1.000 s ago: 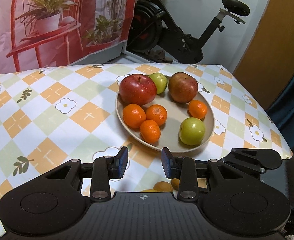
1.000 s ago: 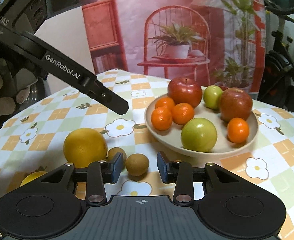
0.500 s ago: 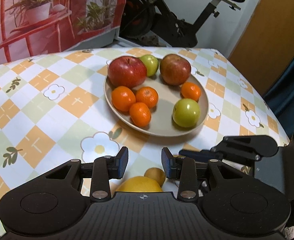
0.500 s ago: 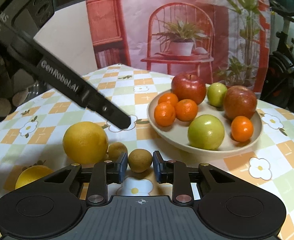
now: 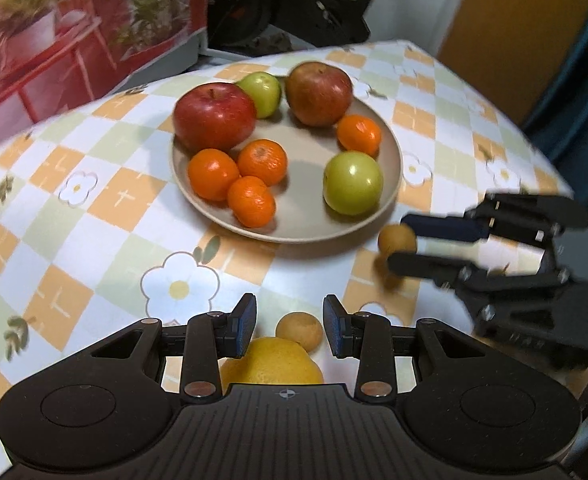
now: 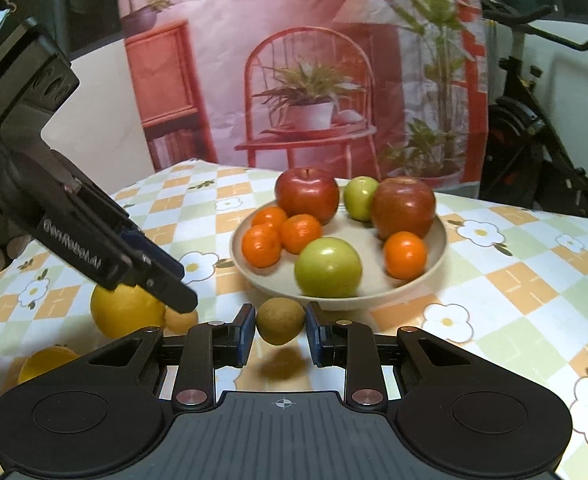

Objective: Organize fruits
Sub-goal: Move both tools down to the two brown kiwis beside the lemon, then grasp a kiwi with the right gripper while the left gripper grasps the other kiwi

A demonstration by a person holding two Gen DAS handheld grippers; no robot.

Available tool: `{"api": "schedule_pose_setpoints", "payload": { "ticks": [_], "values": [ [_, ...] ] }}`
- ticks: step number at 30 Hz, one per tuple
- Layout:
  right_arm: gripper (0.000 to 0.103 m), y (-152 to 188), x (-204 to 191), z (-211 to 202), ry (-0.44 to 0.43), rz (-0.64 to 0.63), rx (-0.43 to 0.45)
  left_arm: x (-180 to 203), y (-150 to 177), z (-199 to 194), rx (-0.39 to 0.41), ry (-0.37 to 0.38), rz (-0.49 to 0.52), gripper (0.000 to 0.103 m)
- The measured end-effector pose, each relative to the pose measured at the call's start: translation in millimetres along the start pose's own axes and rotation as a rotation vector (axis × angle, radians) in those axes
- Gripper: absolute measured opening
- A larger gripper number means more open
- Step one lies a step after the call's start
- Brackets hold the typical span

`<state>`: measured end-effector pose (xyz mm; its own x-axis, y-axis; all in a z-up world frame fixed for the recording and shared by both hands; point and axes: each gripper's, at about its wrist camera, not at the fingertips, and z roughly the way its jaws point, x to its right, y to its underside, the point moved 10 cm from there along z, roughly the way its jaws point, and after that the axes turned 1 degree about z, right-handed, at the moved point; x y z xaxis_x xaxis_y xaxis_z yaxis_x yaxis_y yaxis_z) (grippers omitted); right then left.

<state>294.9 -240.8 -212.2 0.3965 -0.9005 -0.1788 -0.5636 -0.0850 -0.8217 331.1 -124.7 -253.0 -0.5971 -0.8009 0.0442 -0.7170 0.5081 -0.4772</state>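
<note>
- The small brown fruit (image 6: 280, 321) sits pinched between both pads of the right claw (image 6: 279, 330), lifted clear of the counter (image 6: 526, 280) with its shadow below, just beside the plate's near rim.
- The plate (image 6: 438, 252) holds two red apples, two green fruits and four mandarins.
- The left claw (image 5: 290, 326) is moderately spread and holds nothing; it hovers over a second brown fruit (image 5: 299, 330) and a large yellow citrus (image 5: 272, 364) that touch each other near the counter's front edge.
- Another yellow fruit (image 6: 44, 362) lies nearer that edge, partly hidden.
</note>
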Motion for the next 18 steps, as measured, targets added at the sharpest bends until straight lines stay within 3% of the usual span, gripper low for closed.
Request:
{"api": "schedule_pose_setpoints", "payload": {
  "ticks": [7,18],
  "values": [
    [0.025,0.1,1.6,-0.6,0.000,0.008,0.007,15.0,5.0,8.1,-0.071,-0.063,0.171,0.040],
    [0.025,-0.2,1.7,0.5,0.000,0.017,0.010,24.1,11.1,14.1,-0.116,-0.131,0.265,0.039]
  ]
}}
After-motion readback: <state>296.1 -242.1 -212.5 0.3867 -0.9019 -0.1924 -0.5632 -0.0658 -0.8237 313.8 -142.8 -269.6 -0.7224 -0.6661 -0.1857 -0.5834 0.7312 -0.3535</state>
